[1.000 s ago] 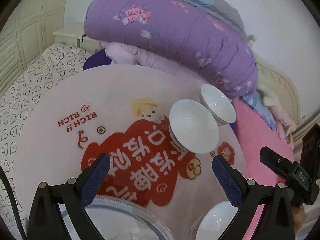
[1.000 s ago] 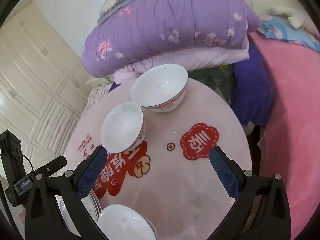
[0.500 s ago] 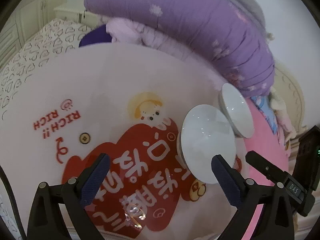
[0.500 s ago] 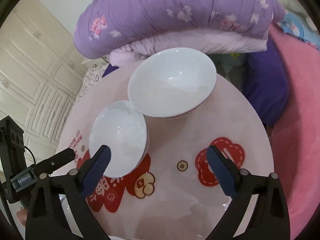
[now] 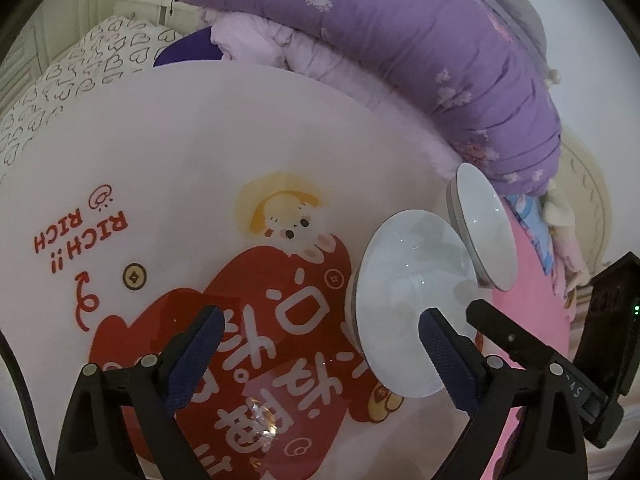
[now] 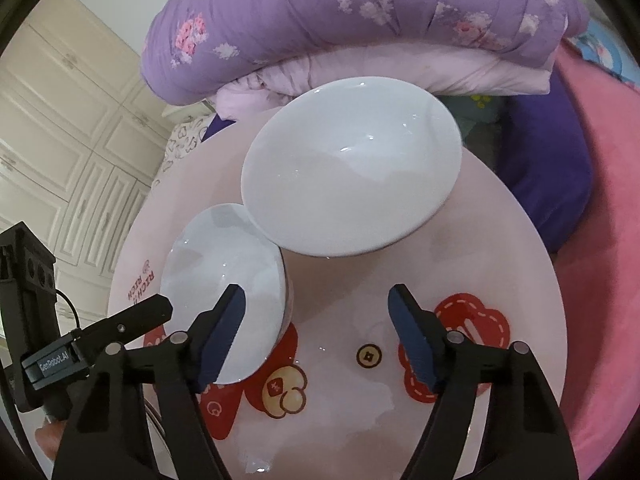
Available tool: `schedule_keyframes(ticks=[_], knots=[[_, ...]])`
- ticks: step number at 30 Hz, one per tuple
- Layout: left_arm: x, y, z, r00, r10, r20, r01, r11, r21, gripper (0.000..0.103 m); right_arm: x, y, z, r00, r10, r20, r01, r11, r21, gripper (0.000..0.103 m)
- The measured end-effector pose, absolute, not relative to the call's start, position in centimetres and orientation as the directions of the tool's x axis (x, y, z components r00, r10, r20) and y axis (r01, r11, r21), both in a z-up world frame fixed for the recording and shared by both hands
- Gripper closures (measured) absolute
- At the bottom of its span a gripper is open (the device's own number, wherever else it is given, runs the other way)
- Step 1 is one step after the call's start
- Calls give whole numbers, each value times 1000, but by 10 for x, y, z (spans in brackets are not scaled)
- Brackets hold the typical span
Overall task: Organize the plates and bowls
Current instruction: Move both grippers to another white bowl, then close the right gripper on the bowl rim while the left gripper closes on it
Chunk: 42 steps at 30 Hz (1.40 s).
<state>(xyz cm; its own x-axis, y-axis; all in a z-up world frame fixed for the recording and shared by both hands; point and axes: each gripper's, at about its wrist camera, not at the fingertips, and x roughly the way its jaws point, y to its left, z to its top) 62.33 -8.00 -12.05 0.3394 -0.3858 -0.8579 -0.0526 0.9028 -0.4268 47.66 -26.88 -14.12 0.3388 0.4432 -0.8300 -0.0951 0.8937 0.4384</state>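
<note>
We read "RICH RICH!!" in red, upside down, near the left edge of the round table mat [image 5: 280, 128], and "GenRobot.AI" on the left gripper's [image 6: 136, 320] body.

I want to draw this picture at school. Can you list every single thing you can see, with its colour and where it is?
Bowls: 2, white, side by side on the table; smaller bowl nearer, bigger bowl behind.
Table: 1, round, pale pink with red cartoon prints.
Quilt: 1, purple, flowered, piled behind the table.
Blanket: 1, pink, right of the table.
Wardrobe: 1, cream, far left.
Left claw: black with blue pads, open.
Right claw: black with blue pads, has just been closing, nothing gripped.
</note>
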Motion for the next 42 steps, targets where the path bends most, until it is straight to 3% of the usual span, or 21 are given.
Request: schedule_keyframes(ticks=[4,6,10,12,14,15,25,42], knots=[[627,-83,-127,331,-373,-866,-71,906,-417,9,482,-259,-144,323,451,-832,-124,892,435,54],[629,-85,-130,336,-370,-866,-73,907,-416,18,485,-254,-149,311,446,-839,-128,895,428,64],[637,-91,-143,284,-394,-874,-79,899,-431,67,488,-247,-154,297,451,-842,-130,892,432,89],[639,-91,-148,270,-440,-857,-83,876,-476,78,486,-243,-154,294,457,-839,-146,890,433,94],[637,-94,-145,278,-447,-850,-67,874,-482,97,483,-238,-149,308,442,-842,-160,897,412,94],[635,-96,-142,285,-444,-850,-60,876,-478,100,482,-237,-148,312,438,-843,-162,899,407,94],[610,-93,-122,314,-420,-852,-52,888,-457,100,462,-235,-139,312,447,-838,-155,895,419,94],[540,-98,-51,325,-444,-835,58,891,-451,101,390,-255,-78,407,418,-812,-183,909,375,94]])
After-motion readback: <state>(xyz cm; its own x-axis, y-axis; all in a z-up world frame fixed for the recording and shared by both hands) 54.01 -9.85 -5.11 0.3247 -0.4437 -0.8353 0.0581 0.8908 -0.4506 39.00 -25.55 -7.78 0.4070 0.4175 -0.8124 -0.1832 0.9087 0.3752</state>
